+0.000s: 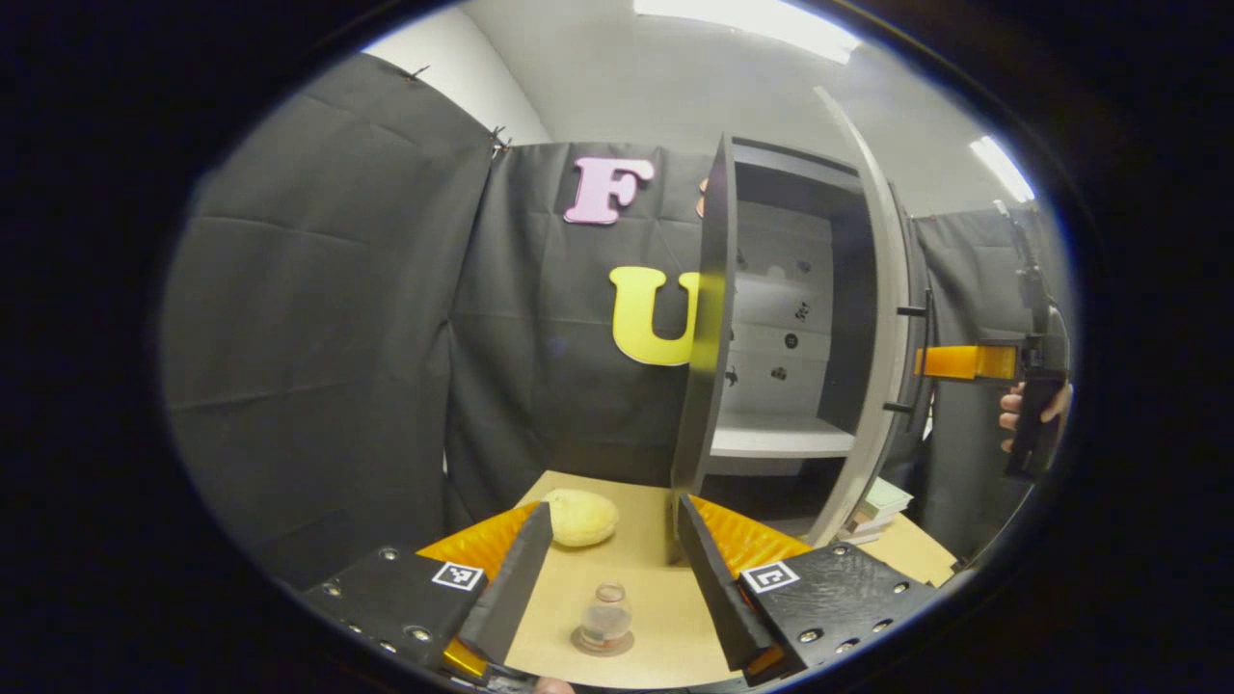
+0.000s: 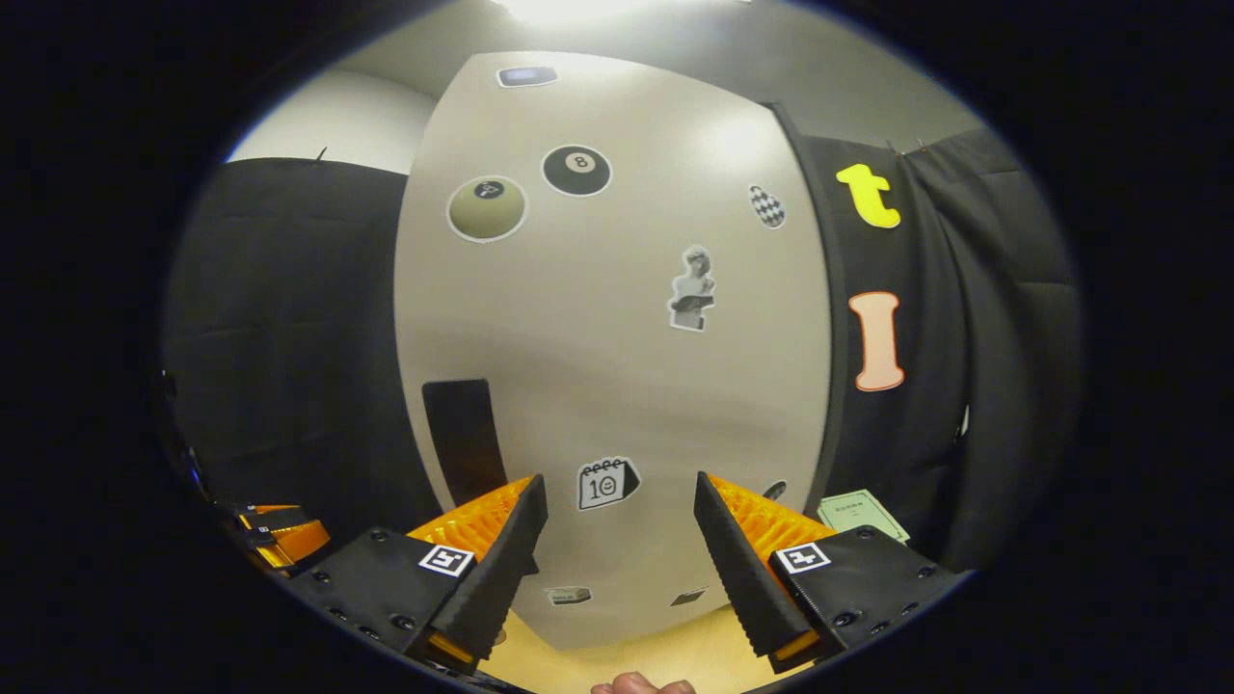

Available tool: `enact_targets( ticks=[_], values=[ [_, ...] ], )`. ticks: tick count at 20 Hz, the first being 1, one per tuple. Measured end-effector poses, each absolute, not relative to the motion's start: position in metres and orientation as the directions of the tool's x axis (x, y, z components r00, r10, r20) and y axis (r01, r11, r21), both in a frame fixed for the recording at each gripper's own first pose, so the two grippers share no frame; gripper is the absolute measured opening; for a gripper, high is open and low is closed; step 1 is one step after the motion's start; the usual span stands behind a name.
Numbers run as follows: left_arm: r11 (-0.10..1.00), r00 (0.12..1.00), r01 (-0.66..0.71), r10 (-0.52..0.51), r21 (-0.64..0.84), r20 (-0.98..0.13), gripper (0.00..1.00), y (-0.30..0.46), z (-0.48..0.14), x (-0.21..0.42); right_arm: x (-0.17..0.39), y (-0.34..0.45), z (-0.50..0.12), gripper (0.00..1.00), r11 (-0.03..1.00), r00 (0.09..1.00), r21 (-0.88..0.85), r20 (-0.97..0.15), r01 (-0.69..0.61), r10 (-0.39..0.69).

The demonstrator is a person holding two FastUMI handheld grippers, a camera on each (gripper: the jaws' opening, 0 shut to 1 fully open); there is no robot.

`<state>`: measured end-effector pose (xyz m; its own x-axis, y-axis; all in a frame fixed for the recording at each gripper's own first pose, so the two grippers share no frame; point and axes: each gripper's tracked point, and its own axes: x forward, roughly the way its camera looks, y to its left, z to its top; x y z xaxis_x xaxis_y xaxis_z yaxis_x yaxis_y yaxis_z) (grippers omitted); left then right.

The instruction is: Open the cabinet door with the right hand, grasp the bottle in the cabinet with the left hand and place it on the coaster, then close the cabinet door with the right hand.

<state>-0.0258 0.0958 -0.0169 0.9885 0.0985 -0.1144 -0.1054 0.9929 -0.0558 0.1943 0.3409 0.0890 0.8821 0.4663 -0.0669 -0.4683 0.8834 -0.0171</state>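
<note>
Standing on the coaster [image 1: 602, 641], the bottle [image 1: 606, 615] sits between the left gripper's [image 1: 611, 519] released fingers.

The cabinet door [image 2: 617, 337] carries an "8" billiard-ball sticker [image 2: 576, 170] and a "10" calendar sticker [image 2: 605, 482] (both stuck flat).
</note>
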Motion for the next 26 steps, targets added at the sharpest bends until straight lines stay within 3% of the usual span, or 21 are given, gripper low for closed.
enact_targets(
  ticks=[1,6,13,19,22,24,26],
  values=[
    [0.992,0.988,-0.106,0.098,-0.065,-0.117,0.82,0.100,-0.019,-0.022,0.198,0.345,0.092,0.98,0.883,0.882,-0.023,-0.062,-0.469,0.467],
    [0.992,0.989,-0.065,0.049,-0.111,-0.142,0.82,0.096,-0.031,-0.006,0.200,0.330,0.095,0.98,0.911,0.910,0.007,-0.045,-0.412,0.412],
    [0.991,0.989,0.073,-0.086,-0.116,-0.117,0.80,0.025,-0.027,0.025,0.177,0.189,0.075,0.98,0.986,0.986,-0.027,-0.041,-0.165,0.164],
    [0.998,0.999,0.039,-0.041,-0.057,-0.036,0.78,-0.045,0.016,0.014,0.151,0.069,0.065,0.98,1.000,0.999,0.013,-0.032,-0.029,0.029],
    [0.995,0.998,0.030,-0.035,-0.090,-0.048,0.84,-0.089,0.014,0.002,0.143,0.037,0.066,0.98,0.999,0.999,-0.003,-0.019,-0.034,0.034],
    [0.994,0.997,0.034,-0.041,-0.108,-0.058,0.79,-0.115,0.012,-0.004,0.141,0.023,0.067,0.98,0.998,0.998,-0.028,-0.011,-0.060,0.060],
    [0.995,0.999,0.015,-0.020,-0.098,-0.051,0.88,-0.126,0.016,-0.011,0.141,0.017,0.068,0.98,0.994,0.995,-0.052,-0.005,-0.097,0.097]
  ],
)
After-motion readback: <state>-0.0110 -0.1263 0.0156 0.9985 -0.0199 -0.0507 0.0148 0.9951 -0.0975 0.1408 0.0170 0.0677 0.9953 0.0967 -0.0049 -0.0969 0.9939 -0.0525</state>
